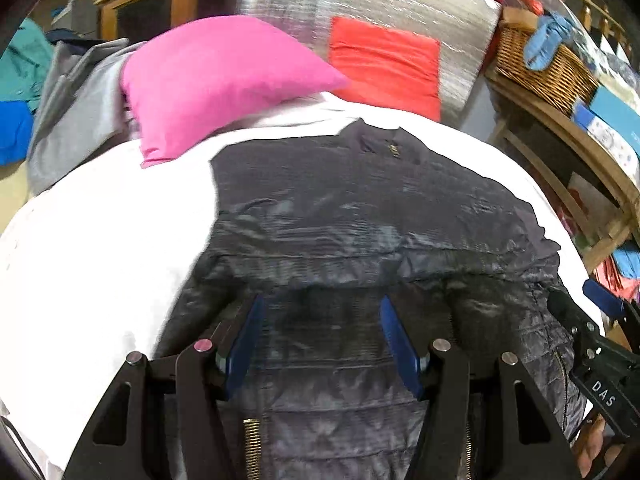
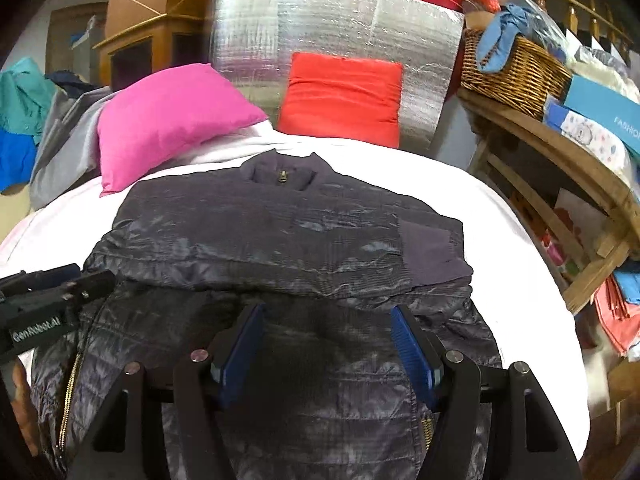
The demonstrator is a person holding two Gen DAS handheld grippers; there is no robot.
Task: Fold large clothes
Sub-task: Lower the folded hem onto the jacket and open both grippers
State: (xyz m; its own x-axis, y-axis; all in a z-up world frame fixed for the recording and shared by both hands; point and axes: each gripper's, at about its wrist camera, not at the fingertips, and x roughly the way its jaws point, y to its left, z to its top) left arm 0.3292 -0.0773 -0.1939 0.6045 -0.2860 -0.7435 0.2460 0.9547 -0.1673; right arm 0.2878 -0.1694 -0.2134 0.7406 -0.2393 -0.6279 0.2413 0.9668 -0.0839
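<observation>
A dark grey quilted jacket (image 1: 360, 220) (image 2: 272, 240) lies flat on a white bed cover (image 1: 100, 240) (image 2: 520, 248), collar away from me, sleeves folded in across its body. My left gripper (image 1: 320, 320) hovers over the jacket's near part, its blue pads apart with nothing between them. My right gripper (image 2: 328, 328) also stands open above the near hem, gripping nothing. Each gripper shows in the other's view: the right gripper (image 1: 600, 320) at the right edge, the left gripper (image 2: 52, 296) at the left edge.
A pink pillow (image 1: 216, 80) (image 2: 168, 120) and a red pillow (image 1: 384, 68) (image 2: 340, 96) lean at the bed's head against a silver foil panel (image 2: 332, 20). A wicker basket (image 2: 512, 72) and boxes sit on a wooden shelf at right. Clothes pile (image 1: 68, 112) at left.
</observation>
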